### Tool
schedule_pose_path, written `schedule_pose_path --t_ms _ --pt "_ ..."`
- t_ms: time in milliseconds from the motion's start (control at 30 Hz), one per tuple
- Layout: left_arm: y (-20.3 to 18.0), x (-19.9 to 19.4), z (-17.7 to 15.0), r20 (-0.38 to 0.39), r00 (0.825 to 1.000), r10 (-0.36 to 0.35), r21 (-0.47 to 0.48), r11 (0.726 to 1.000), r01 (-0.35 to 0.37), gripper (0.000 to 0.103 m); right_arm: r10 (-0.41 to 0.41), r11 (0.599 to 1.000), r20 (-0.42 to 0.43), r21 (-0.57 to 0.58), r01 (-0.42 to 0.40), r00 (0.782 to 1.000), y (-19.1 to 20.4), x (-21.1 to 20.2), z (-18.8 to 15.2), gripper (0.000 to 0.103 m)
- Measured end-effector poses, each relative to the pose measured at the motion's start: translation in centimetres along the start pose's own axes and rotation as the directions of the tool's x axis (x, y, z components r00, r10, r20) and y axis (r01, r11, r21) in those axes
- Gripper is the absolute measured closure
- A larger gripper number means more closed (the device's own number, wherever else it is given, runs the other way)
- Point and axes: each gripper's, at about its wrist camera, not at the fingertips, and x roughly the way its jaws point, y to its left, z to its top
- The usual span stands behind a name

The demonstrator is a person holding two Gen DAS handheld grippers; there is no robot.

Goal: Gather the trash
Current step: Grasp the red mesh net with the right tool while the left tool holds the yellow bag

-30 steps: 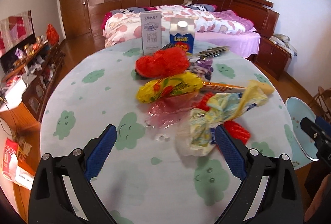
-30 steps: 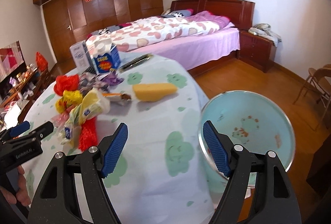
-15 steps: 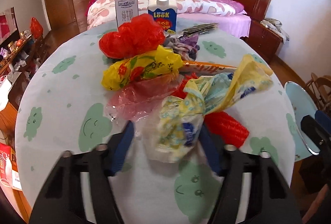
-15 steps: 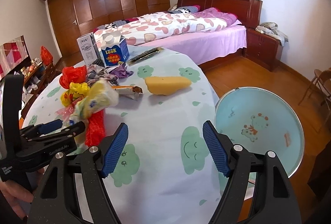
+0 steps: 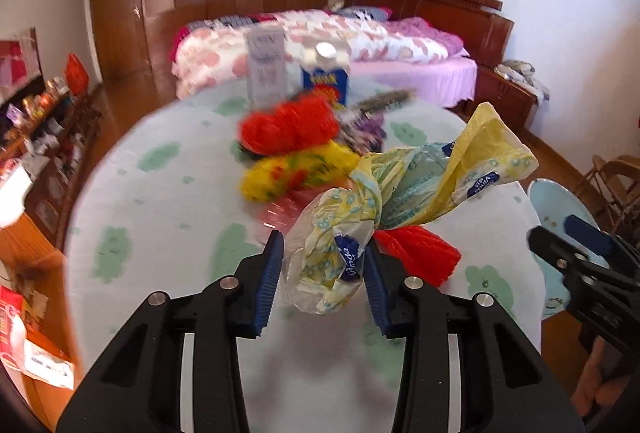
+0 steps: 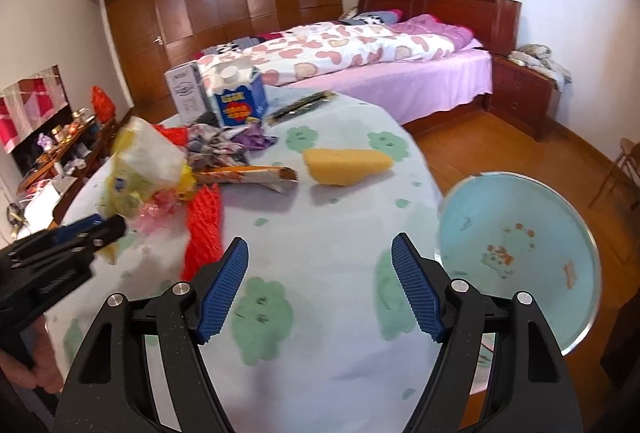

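Observation:
My left gripper (image 5: 323,275) is shut on a crumpled yellow and clear tissue-pack wrapper (image 5: 404,189) and holds it lifted above the round table (image 5: 168,241). The wrapper also shows in the right wrist view (image 6: 144,165), with the left gripper (image 6: 96,229) at its lower end. More trash lies on the table: a red mesh piece (image 5: 420,253), a yellow printed bag (image 5: 296,169), a red bag (image 5: 288,125), a pink film (image 6: 160,209), an orange wrapper (image 6: 244,175), a yellow sponge (image 6: 346,165). My right gripper (image 6: 320,287) is open and empty over the table's near edge.
A light blue basin (image 6: 516,257) sits beside the table at the right. A blue milk carton (image 6: 238,101) and a white box (image 6: 184,93) stand at the table's far side, near a black strip (image 6: 304,105) and purple wrappers (image 6: 240,141). Bed behind, chair at right.
My left gripper closed on the yellow and clear wrapper and lifted it off the pile. My right gripper shifted slightly left over the table, still open.

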Motion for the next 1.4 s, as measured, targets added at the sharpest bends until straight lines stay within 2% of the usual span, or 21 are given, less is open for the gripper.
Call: schedule_pose_path --t_ms 233,400,500,567,600,667,800,967,1400 --pt "4.2 -3.6 0.8 0.075 0.991 0.114 -0.074 0.991 -0.108 0.064 0.106 0.993 -0.057 -0.038 -0.109 0.993 3.7 3.0 1.0 0.038" --pt "5.9 -3.9 0.8 0.075 0.987 0.145 -0.113 0.984 -0.136 0.064 0.134 0.988 -0.135 -0.057 -0.143 0.982 6.3 6.0 0.8 0.043" --pt "6.2 -3.5 0.6 0.063 0.988 0.144 -0.121 0.983 -0.135 0.063 0.142 0.985 -0.184 -0.067 -0.156 0.973 7.1 7.4 0.4 0.056" --pt "6.2 -3.2 0.5 0.058 0.988 0.141 -0.126 0.983 -0.133 0.063 0.15 0.983 -0.211 -0.068 -0.168 0.966 7.3 8.1 0.0 0.073" --pt "6.2 -3.1 0.4 0.053 0.988 0.144 -0.127 0.983 -0.136 0.063 0.155 0.983 -0.213 -0.068 -0.173 0.965 7.2 8.1 -0.2 0.076" --pt "6.3 -3.0 0.2 0.048 0.988 0.144 -0.132 0.982 -0.136 0.063 0.159 0.982 -0.195 -0.068 -0.175 0.968 7.0 7.8 -0.1 0.084" --pt "6.1 -3.0 0.1 0.05 0.989 0.139 -0.133 0.982 -0.131 0.063 0.179 0.981 -0.151 -0.052 -0.189 0.972 6.0 5.9 0.2 0.089" --pt "5.2 -3.5 0.4 0.062 0.989 0.133 -0.117 0.985 -0.125 0.063 0.169 0.984 -0.058 -0.049 -0.171 0.984 4.2 2.3 0.6 0.09" --pt "-1.5 -3.2 0.6 0.067 0.995 0.078 -0.009 0.997 -0.078 0.063 0.062 0.998 0.056 0.013 -0.062 0.997 -2.3 -3.7 0.7 0.09"
